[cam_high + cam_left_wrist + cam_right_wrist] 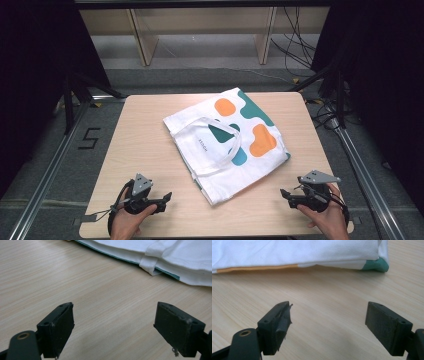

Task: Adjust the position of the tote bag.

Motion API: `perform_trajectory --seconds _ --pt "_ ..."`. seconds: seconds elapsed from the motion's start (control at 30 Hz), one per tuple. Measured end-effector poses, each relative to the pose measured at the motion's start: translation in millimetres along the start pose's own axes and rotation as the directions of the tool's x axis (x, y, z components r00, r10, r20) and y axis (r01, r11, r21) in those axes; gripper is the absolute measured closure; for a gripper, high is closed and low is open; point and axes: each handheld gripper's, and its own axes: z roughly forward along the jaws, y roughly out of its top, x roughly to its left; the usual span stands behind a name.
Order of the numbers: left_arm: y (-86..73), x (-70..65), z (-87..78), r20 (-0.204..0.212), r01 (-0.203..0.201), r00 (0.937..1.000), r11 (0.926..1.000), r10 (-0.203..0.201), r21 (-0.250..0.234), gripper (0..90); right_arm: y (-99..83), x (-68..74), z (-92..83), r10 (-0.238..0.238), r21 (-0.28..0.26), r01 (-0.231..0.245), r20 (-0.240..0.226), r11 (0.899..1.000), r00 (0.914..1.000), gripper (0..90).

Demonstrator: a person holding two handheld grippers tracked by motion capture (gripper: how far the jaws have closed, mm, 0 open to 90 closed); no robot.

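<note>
A big light wooden table point(150, 150) with rounded corners stands on a grey floor point(45, 165). In the middle of the table lies a white cloth tote bag point(227, 142) with orange, dark green and blue blobs on it. The bag is flat and turned at a slant. Its long white handles point(220, 150) lie looped on top of it.

The left gripper point(162, 200) is black and sits near the front edge of the table, on the left of the bag and apart from it. A hand point(127, 222) holds it. Its two jaws are spread wide with only bare wood between them.

The right gripper point(286, 196) is near the front edge on the right, also apart from the bag. Its jaws are spread wide too, with nothing between them. The bag's folded edge point(294, 265) lies ahead of it.
</note>
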Motion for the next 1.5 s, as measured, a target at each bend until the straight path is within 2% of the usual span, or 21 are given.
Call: perform_trajectory --seconds 0.17,0.2,0.27,0.37,0.4,0.43,0.5,0.67,0.83,0.9,0.93,0.97,1.1,1.13,1.17,1.2,1.23,1.27,1.37,1.4,1.5 --pt "-0.4 -0.1 1.0 -0.004 0.014 0.9999 0.9999 -0.014 -0.005 15.3 1.5 1.6 -0.5 -0.003 -0.006 0.003 -0.003 1.0 1.0 22.2" --pt "0.0 0.9 0.6 -0.006 0.005 1.0 1.0 -0.005 -0.001 15.3 3.2 2.3 -0.3 -0.008 0.009 0.008 -0.024 1.0 0.9997 22.5" --pt "-0.6 -0.3 3.0 -0.018 0.033 0.9993 0.9993 -0.034 -0.018 15.3 4.1 4.3 -0.7 0.01 0.014 -0.01 -0.033 1.0 0.9994 22.7" --pt "-0.4 0.5 1.9 -0.016 0.019 0.9997 0.9998 -0.019 -0.004 15.3 5.9 7.9 -0.3 -0.001 -0.006 0.001 -0.03 1.0 0.9995 23.6" --pt "-0.3 -0.8 3.0 -0.029 0.03 0.9991 0.9994 -0.031 -0.016 15.3 6.8 14.6 -0.2 0.039 -0.001 -0.039 -0.037 0.999 0.9985 23.8" --pt "-0.1 -0.4 2.7 -0.022 0.027 0.9994 0.9996 -0.027 -0.013 15.3 6.8 14.6 -0.2 0.039 -0.001 -0.039 -0.037 0.999 0.9985 23.8" --pt "0.8 1.4 -0.7 -0.023 -0.024 0.9994 0.9993 0.025 0.028 15.4 9.1 13.9 2.1 -0.007 -0.011 0.006 -0.053 1.0 0.9986 24.2" --pt "0.3 -0.5 0.9 -0.018 0.01 0.9998 0.9999 -0.01 0.003 15.4 17.2 26.0 8.0 -0.025 -0.017 0.024 -0.076 1.0 0.9968 24.9" --pt "0.5 -0.4 1.4 -0.018 0.019 0.9997 0.9998 -0.019 -0.009 15.5 25.9 36.5 13.8 -0.067 -0.023 0.065 -0.079 0.998 0.9946 25.2" --pt "0.8 1.5 0.5 -0.02 0.008 0.9998 1.0 -0.008 -0.004 15.6 31.7 45.8 17.4 -0.056 -0.013 0.055 -0.098 0.998 0.9937 25.4" --pt "0.9 1.9 0.2 -0.029 0.005 0.9996 0.9999 -0.006 -0.01 15.6 38.0 52.4 23.6 -0.103 -0.032 0.1 -0.107 0.994 0.9889 25.4" --pt "0.9 1.7 0.3 -0.038 0.013 0.9992 0.9998 -0.014 -0.013 15.6 38.0 52.4 23.6 -0.103 -0.032 0.1 -0.107 0.994 0.9889 25.4" --pt "0.5 8.1 -1.6 -0.058 -0.026 0.998 0.9994 0.028 0.021 15.6 50.4 70.9 35.2 -0.16 -0.032 0.157 -0.148 0.987 0.976 25.4" --pt "0.3 8.0 -1.4 -0.063 -0.004 0.998 1.0 0.004 0.008 15.6 56.0 80.3 40.7 -0.177 -0.034 0.174 -0.173 0.984 0.9689 25.5" --pt "0.0 9.9 -1.9 -0.053 0.001 0.9986 0.9999 0.0 0.015 15.6 56.0 80.3 40.7 -0.177 -0.034 0.174 -0.173 0.984 0.9689 25.5" --pt "-0.6 9.9 -1.3 -0.061 0.018 0.998 0.9998 -0.018 0.001 15.7 61.9 90.6 44.3 -0.181 -0.032 0.178 -0.189 0.983 0.9651 26.0" --pt "-0.6 9.9 -1.3 -0.061 0.018 0.998 0.9998 -0.018 0.001 15.7 61.9 90.6 44.3 -0.181 -0.032 0.178 -0.189 0.983 0.9651 26.0" --pt "-0.9 9.8 -1.2 -0.055 0.024 0.9982 0.9997 -0.024 -0.001 15.7 66.6 99.8 50.4 -0.212 -0.046 0.207 -0.201 0.977 0.9565 27.0" --pt "-0.5 9.2 -1.5 -0.065 0.021 0.9977 0.9998 -0.02 0.006 15.8 70.1 109.8 55.5 -0.221 -0.032 0.219 -0.219 0.975 0.9504 29.3" --pt "-0.3 10.1 -2.1 -0.068 0.004 0.9977 0.9999 -0.003 0.013 15.8 71.4 113.7 58.7 -0.247 -0.039 0.244 -0.22 0.969 0.9438 29.3" --pt "-1.1 10.2 -0.3 -0.064 0.034 0.9973 0.9994 -0.035 -0.01 15.9 75.6 125.5 65.3 -0.252 -0.032 0.251 -0.24 0.967 0.9375 29.4"
